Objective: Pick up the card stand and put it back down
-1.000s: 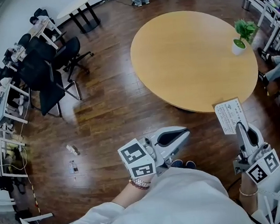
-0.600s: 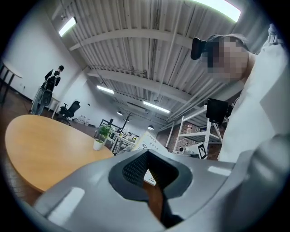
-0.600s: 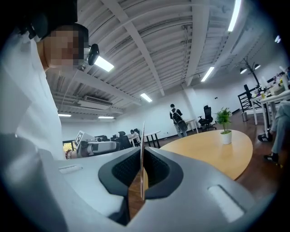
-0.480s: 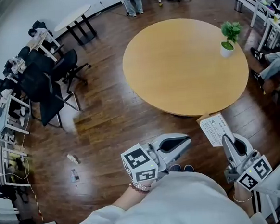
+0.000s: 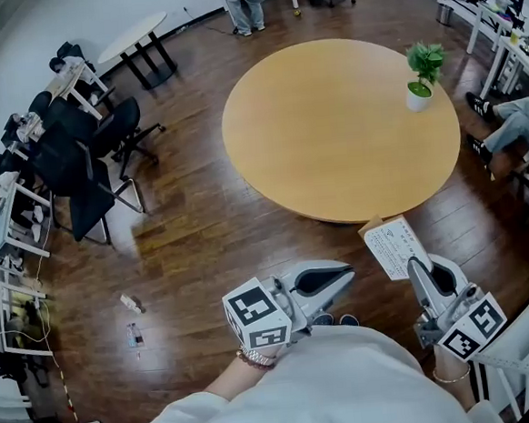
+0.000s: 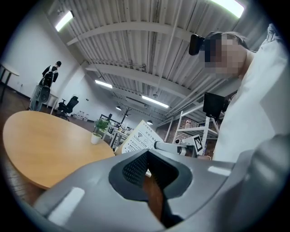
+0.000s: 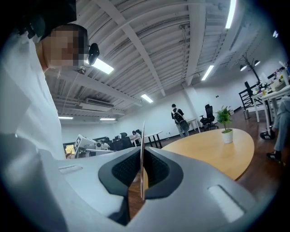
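We have the right gripper (image 5: 417, 267) clamped on the card stand (image 5: 393, 245). In the right gripper view the thin card stands edge-on and upright, pinched between the two ribbed pads (image 7: 128, 167). The card stand is in the air, clear of the round wooden worktop (image 5: 331, 128), just off its near right edge and above the dark plank floor (image 5: 202, 229). Its printed face tilts up toward the head camera.

Our left gripper (image 5: 346, 273) is to the left of the card stand and close to our body. Its jaws are together with nothing between them, and the left gripper view shows the pads meeting. That same view shows the printed card beyond the jaws, with the right gripper at its right edge.

A small potted plant (image 5: 421, 75) stands on the far right part of the worktop, well apart from the card stand. Black chairs (image 5: 87, 156) stand on the floor at the far left.
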A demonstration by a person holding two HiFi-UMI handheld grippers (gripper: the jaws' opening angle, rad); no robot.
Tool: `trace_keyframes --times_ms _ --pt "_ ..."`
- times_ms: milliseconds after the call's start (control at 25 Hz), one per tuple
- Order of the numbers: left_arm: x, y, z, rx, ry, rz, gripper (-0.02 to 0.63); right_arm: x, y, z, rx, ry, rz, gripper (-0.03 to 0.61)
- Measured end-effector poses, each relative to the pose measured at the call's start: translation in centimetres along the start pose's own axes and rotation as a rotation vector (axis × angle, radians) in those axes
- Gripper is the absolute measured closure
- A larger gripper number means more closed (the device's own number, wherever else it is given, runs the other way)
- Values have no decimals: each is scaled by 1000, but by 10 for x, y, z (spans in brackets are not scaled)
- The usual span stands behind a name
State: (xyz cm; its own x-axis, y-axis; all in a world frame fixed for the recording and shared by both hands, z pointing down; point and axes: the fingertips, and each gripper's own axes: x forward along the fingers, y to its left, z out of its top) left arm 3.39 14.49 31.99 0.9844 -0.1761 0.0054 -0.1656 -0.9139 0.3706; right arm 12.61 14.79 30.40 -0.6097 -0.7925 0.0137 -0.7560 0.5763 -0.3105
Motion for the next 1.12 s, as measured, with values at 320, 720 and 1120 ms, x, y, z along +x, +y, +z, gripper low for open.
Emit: trace_keyframes --times_ms 320,720,1120 --pt "-3 1 -7 -26 7 -16 614 2 9 -9 -49 44 -6 558" --pt "4 -2 -15 -81 18 -40 614 6 14 -10 -29 66 42 558" --pt "-35 41 -20 -125 -9 18 614 43 10 -22 -14 85 2 558"
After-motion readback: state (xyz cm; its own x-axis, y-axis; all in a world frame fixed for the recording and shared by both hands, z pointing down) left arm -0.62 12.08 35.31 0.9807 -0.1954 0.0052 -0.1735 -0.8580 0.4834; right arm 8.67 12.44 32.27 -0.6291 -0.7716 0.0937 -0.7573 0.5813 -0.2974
